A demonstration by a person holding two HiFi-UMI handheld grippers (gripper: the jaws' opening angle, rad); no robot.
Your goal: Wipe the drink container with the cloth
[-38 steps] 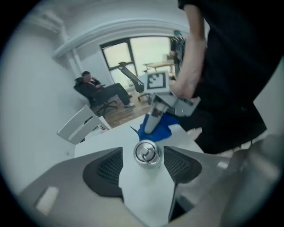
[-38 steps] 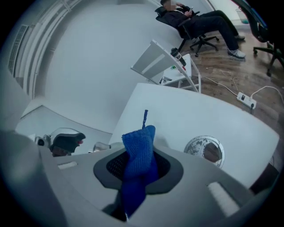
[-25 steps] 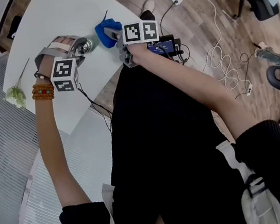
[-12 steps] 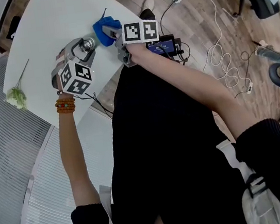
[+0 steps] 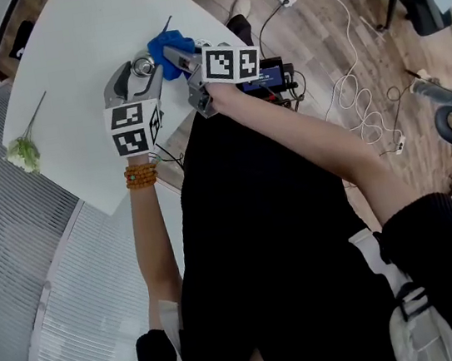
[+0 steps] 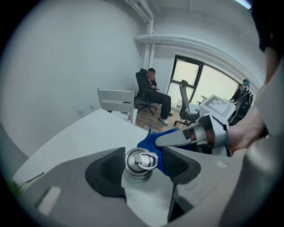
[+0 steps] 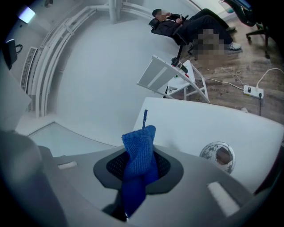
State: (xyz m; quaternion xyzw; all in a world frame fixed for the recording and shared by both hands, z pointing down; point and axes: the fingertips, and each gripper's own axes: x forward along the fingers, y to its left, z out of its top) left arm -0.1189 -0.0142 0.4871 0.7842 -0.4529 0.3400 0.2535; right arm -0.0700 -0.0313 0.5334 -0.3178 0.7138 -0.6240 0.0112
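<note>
The can [image 6: 141, 160] is held above the bench [image 5: 71, 47] near its edge. It is clamped between the fingers [image 6: 105, 170] of the left gripper [image 5: 136, 71], with its pull-tab top turned toward that gripper's camera. Just beyond the rim, on the far right side, lies the blue cloth [image 7: 138, 153]. Whether cloth and can actually touch cannot be told. The cloth is pinched in the closed fingers of the right gripper [image 5: 176, 54], and a bunched fold stands out past the tips.

The step in hand is judged to be the wipe itself, at or just before first contact. For it to be done well, the can should be kept firmly clamped and steady while the protruding fold, not the fingertips, is pressed onto the wall. Strokes should be drawn along the side and round the rim. The can should be turned in stages so that the faces hidden under the pads are also reached. Pressure should be kept light, since a thin can is likely to dent or slip sideways out of the clamp.
</note>
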